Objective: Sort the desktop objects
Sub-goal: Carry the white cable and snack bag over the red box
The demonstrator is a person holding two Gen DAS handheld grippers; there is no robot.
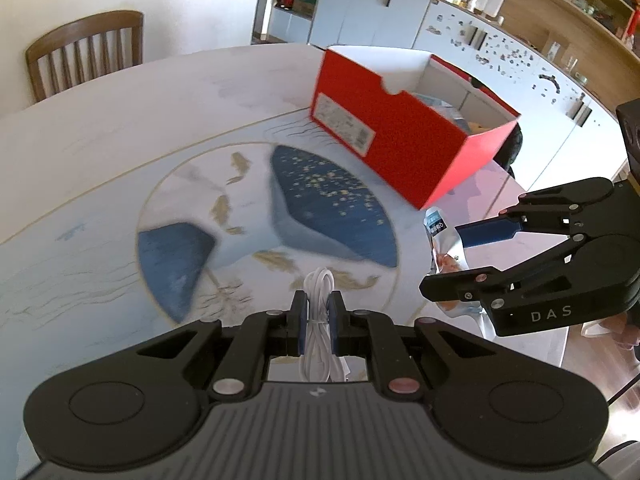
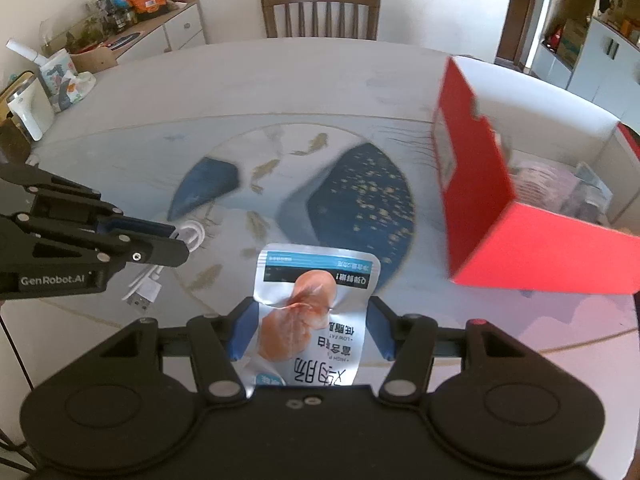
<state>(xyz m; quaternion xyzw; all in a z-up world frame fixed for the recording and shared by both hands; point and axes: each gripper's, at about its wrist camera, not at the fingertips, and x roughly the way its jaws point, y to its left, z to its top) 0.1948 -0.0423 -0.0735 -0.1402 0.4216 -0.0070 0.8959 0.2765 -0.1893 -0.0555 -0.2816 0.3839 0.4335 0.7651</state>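
My left gripper (image 1: 318,312) is shut on a coiled white USB cable (image 1: 318,280) and holds it above the table; in the right wrist view the gripper (image 2: 176,238) shows at the left with the cable (image 2: 160,268) hanging from it. My right gripper (image 2: 308,328) is shut on a silver food pouch (image 2: 316,276) with a chicken-breast picture; in the left wrist view the gripper (image 1: 444,248) holds the pouch (image 1: 444,240) at the right. An open red shoebox (image 1: 400,136) stands at the back right and also shows in the right wrist view (image 2: 492,216), with items inside.
The round table (image 1: 120,120) has a blue and gold fish pattern. A wooden chair (image 1: 86,54) stands behind it. Cabinets and shelves (image 1: 480,20) line the far wall. A sideboard with clutter (image 2: 100,28) and a white appliance (image 2: 24,112) stand at the left.
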